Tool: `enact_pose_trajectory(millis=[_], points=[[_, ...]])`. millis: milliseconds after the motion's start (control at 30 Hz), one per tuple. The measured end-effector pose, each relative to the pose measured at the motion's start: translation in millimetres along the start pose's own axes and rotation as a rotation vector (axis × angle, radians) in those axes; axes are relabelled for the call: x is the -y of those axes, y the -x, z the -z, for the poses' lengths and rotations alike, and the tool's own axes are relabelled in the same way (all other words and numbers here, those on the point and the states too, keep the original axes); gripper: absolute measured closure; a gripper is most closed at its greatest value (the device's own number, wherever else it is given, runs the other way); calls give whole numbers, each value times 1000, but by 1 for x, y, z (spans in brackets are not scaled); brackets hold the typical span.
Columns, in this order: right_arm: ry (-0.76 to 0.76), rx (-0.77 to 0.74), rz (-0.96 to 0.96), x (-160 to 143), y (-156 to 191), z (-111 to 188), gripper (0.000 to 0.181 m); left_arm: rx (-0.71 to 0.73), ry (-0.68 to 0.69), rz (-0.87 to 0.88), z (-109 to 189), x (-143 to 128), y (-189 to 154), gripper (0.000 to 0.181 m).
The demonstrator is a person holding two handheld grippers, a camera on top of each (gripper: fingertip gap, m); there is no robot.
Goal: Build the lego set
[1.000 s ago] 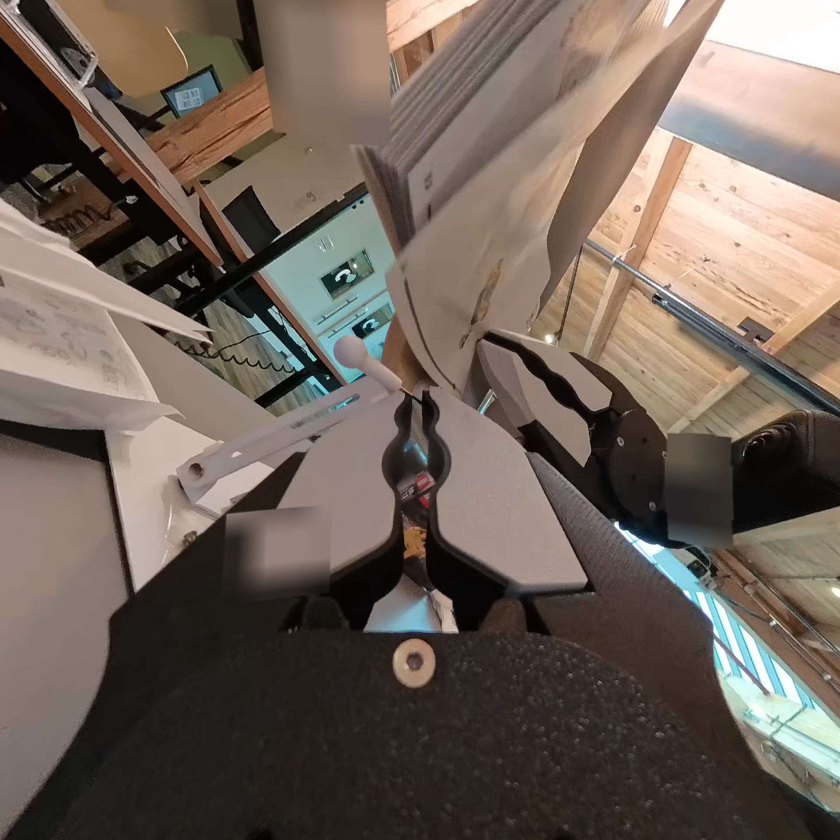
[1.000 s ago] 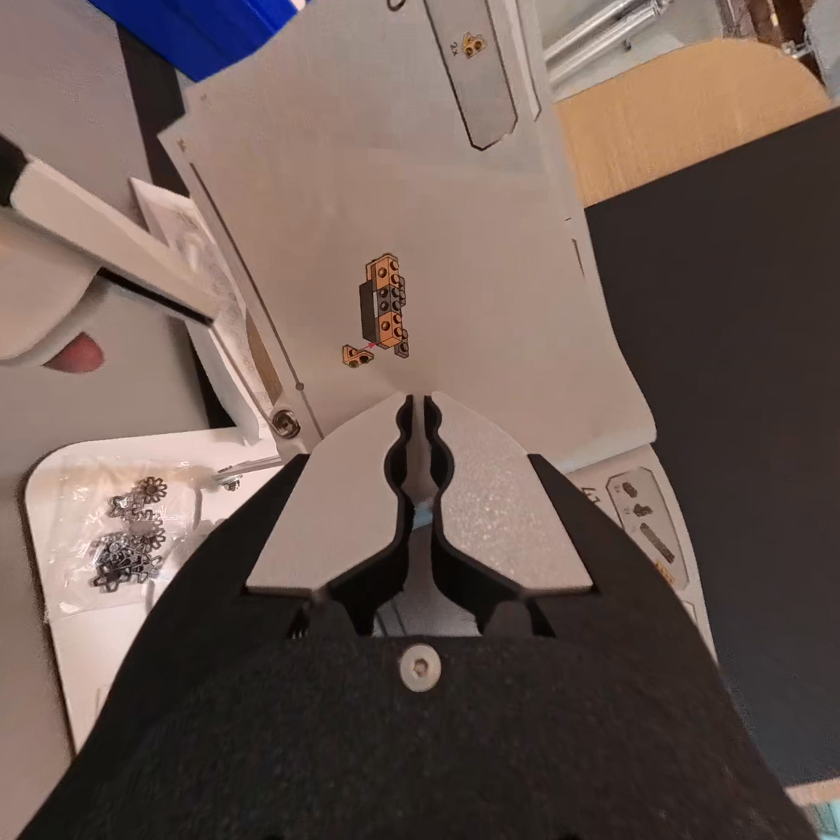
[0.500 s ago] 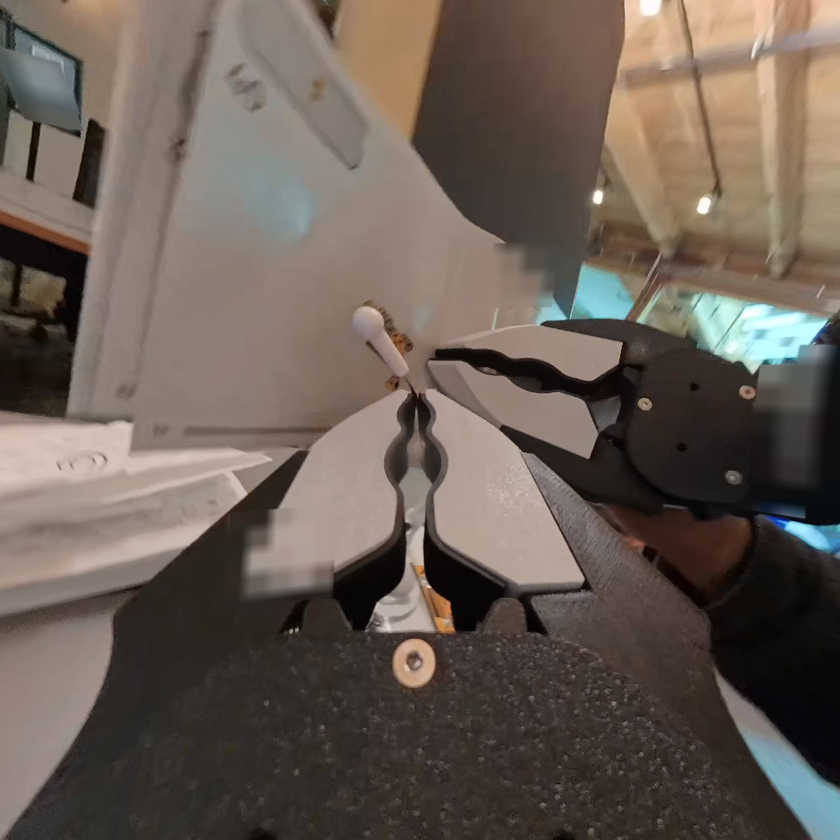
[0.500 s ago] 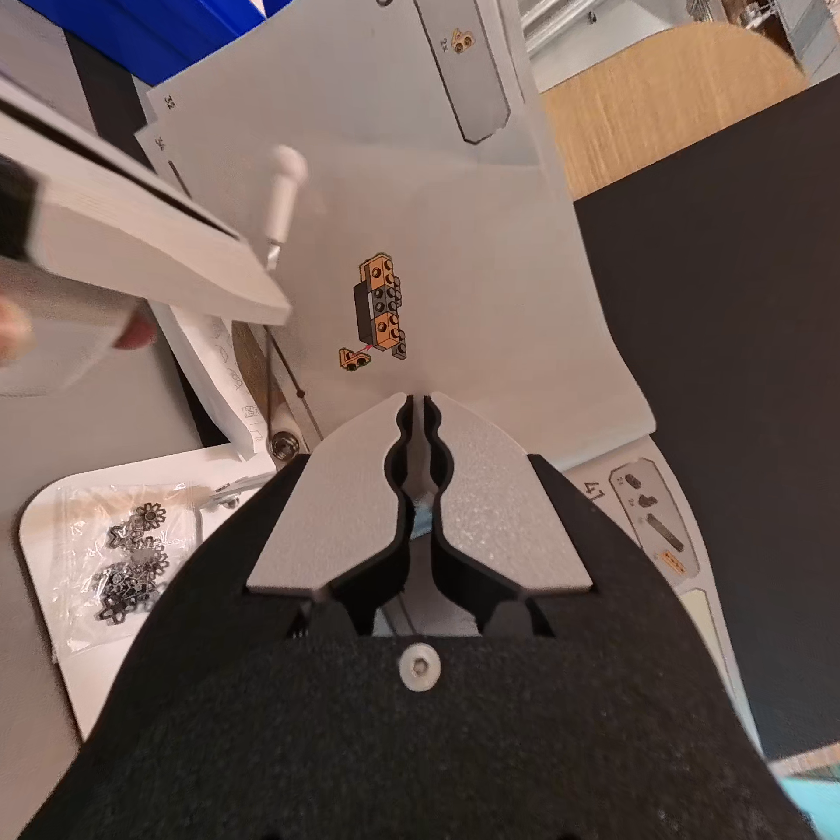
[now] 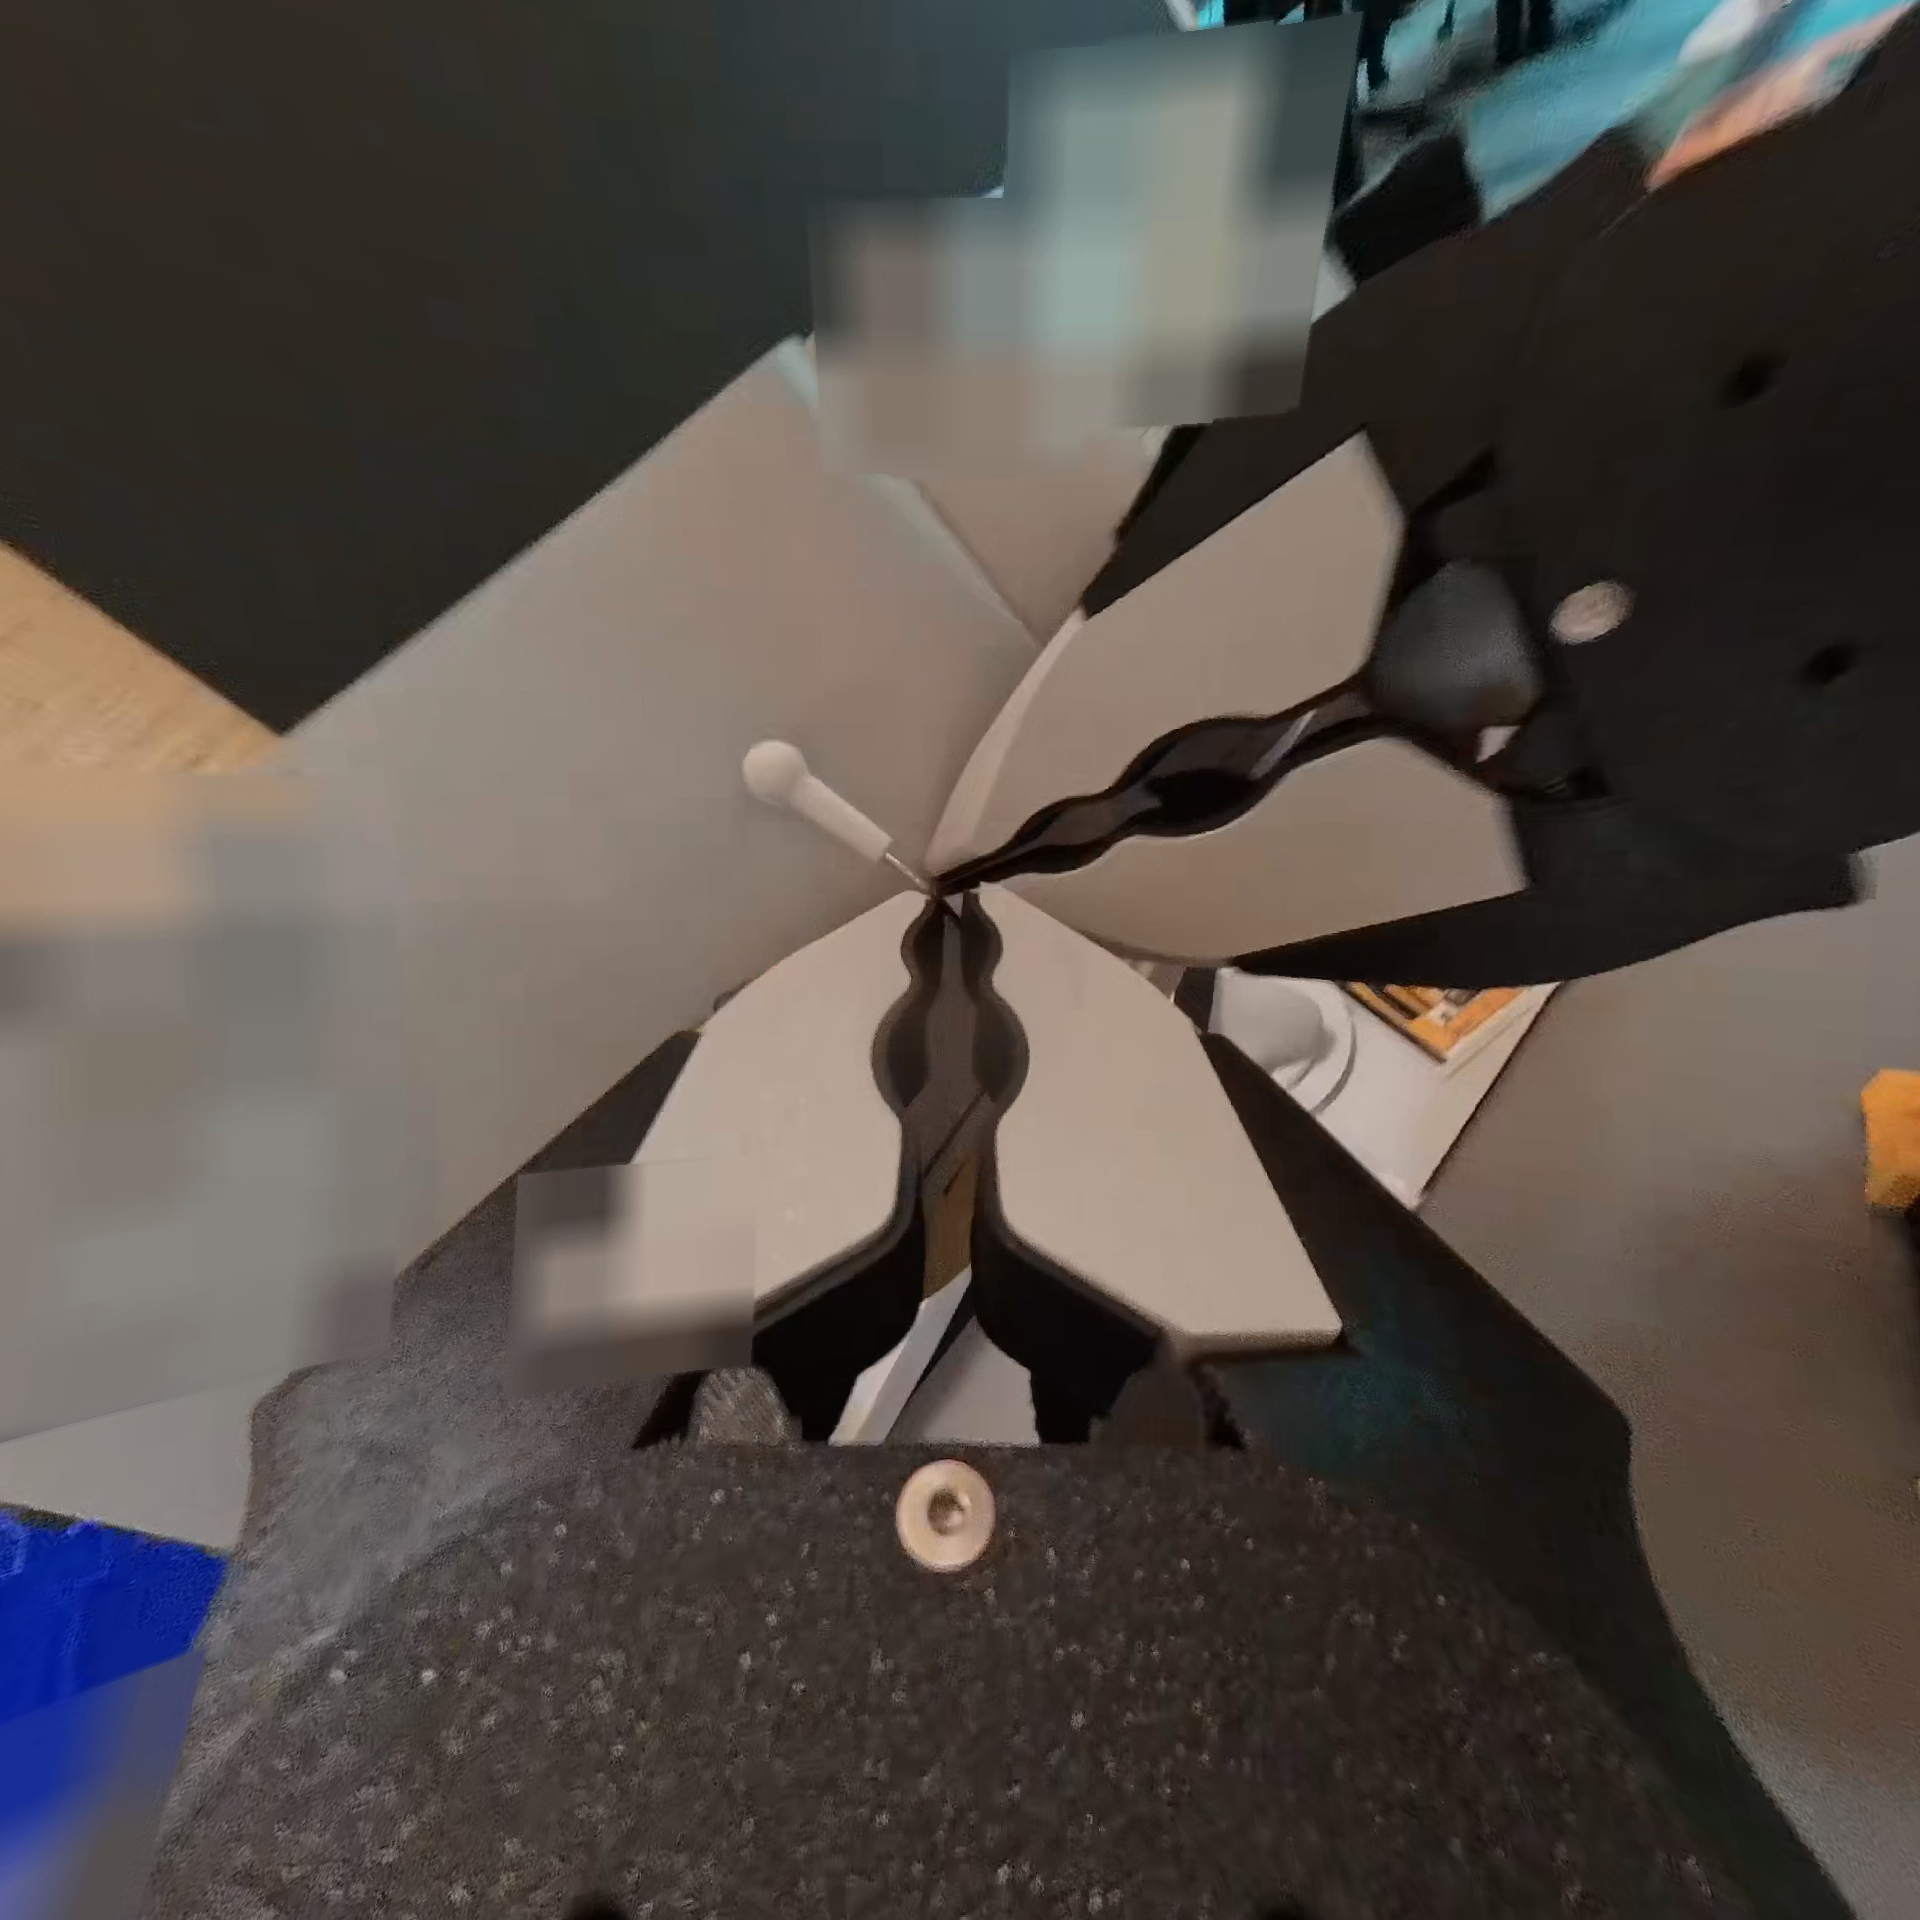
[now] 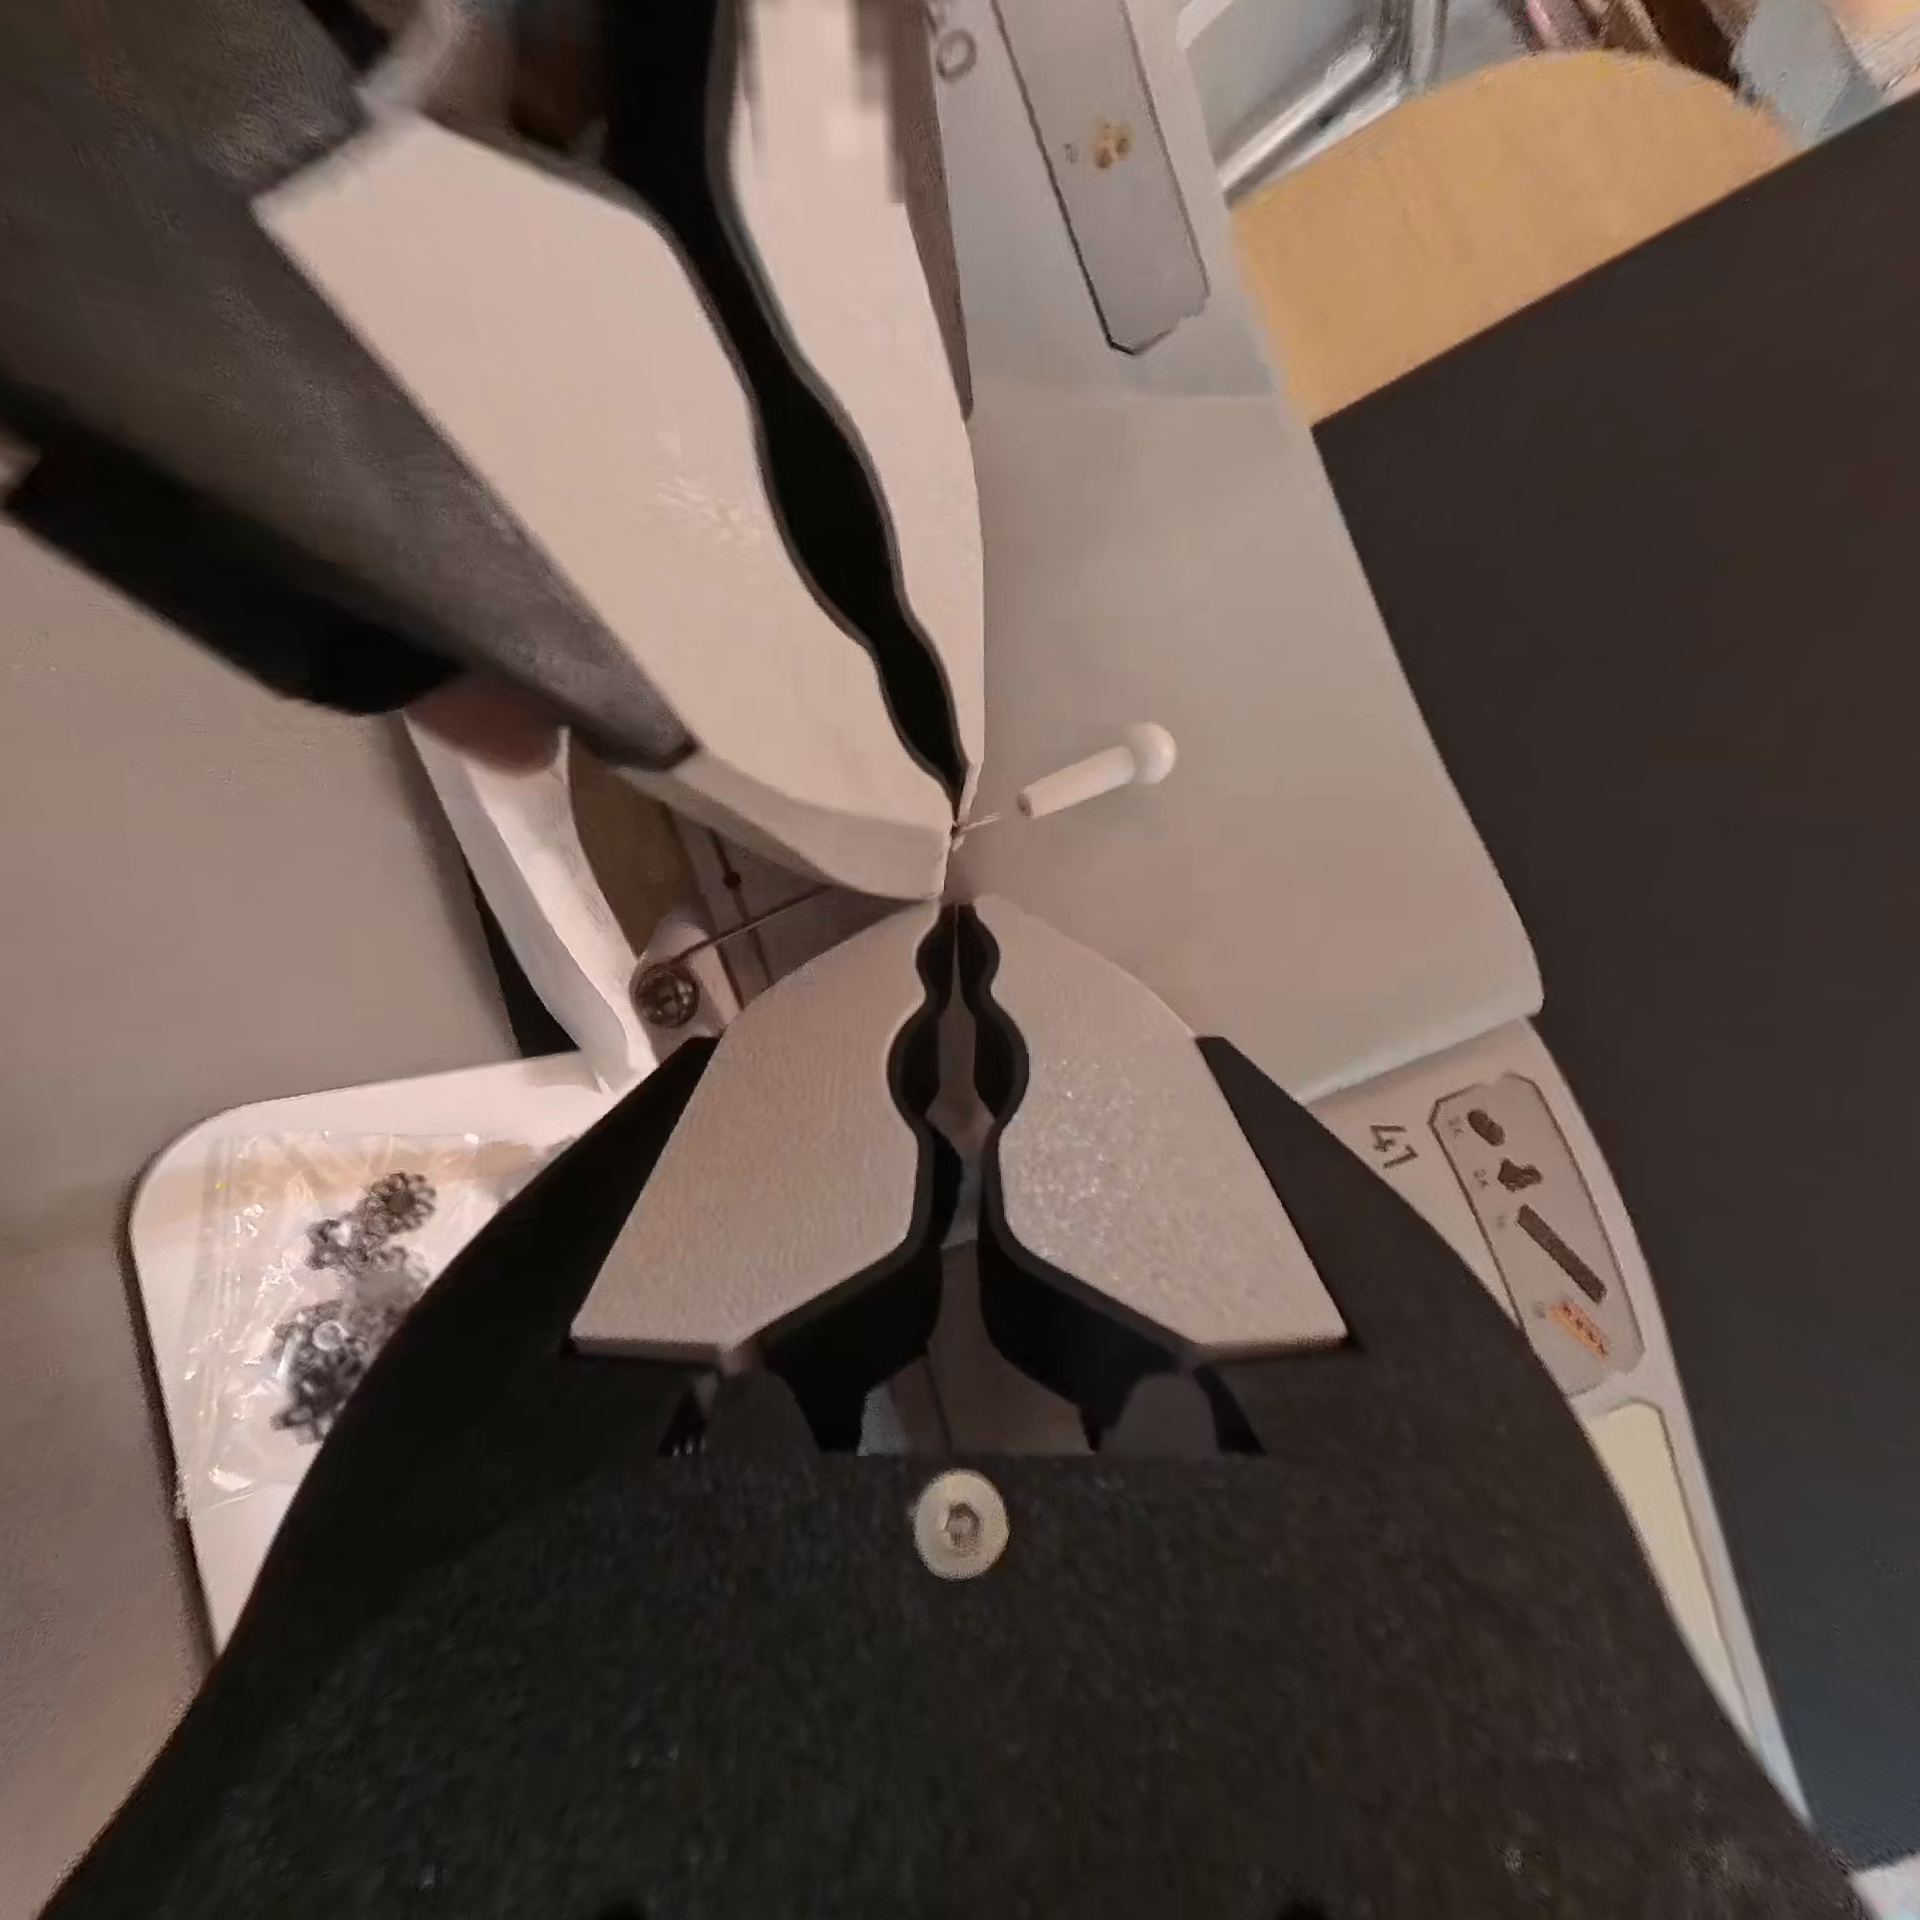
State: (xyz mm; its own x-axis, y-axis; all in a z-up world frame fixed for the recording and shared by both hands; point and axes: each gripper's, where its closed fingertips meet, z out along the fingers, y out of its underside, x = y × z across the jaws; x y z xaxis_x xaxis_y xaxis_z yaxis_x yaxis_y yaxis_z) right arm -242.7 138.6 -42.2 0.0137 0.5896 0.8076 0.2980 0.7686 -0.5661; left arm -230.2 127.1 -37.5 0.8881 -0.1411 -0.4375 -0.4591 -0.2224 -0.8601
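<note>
The open instruction booklet [image 6: 1195, 644] lies on the table with one page curled up. My right gripper [image 6: 956, 914] is shut on the lower edge of that page. My left gripper [image 5: 943, 906] is shut on a thin metal pin with a white handle [image 5: 805, 800], which sticks out past its tips. The two grippers meet tip to tip at the page edge. The left gripper comes in from the upper left in the right wrist view [image 6: 951, 826], with the pin [image 6: 1101, 774] over the page. The right gripper enters from the upper right in the left wrist view [image 5: 935, 883].
A white tray [image 6: 177, 1455] at the lower left holds a clear bag of small dark gear-like pieces [image 6: 343, 1299]. A black mat [image 6: 1662, 727] lies right of the booklet. A blue bin [image 5: 83, 1662] and an orange piece [image 5: 1891, 1143] sit at the edges. My left and right fingertips are right by each other.
My left gripper swung down from pointing at the ceiling toward the booklet, and its tips now meet the right gripper's tips. The right gripper kept hold of the page.
</note>
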Motion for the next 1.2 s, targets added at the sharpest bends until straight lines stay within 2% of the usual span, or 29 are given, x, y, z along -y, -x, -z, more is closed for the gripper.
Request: enact_pose_trajectory(millis=[133,267,333,500,733,800,1000,1067,1100,1167,1200], points=[[-89,-33,-92,2,-13,29,181,-9,76,-91,-6,0,0,177],[21,-80,-140,-35,-34,38,181,5,110,-96,-10,1,-1,178],[60,-79,-107,-46,-35,32,181,17,113,-81,-12,0,-1,178],[97,-58,77,-38,-26,19,181,32,124,-93,-8,1,0,178],[126,24,406,-25,-5,7,181,36,152,-272,-5,0,1,177],[130,30,420,-25,-5,7,181,32,180,-296,-8,-2,3,176],[121,-11,433,-24,-6,8,181,-3,238,-154,-12,-4,6,177],[112,-58,352,-24,-14,19,181,2,261,-138,-12,-5,6,178],[102,-85,231,-26,-24,31,181,4,267,-128,-12,-5,7,178],[62,-98,-142,-48,-42,63,165,1,262,-101,-13,-5,7,178],[55,-94,-340,-69,-49,79,149,0,259,-96,-13,-5,7,178]])
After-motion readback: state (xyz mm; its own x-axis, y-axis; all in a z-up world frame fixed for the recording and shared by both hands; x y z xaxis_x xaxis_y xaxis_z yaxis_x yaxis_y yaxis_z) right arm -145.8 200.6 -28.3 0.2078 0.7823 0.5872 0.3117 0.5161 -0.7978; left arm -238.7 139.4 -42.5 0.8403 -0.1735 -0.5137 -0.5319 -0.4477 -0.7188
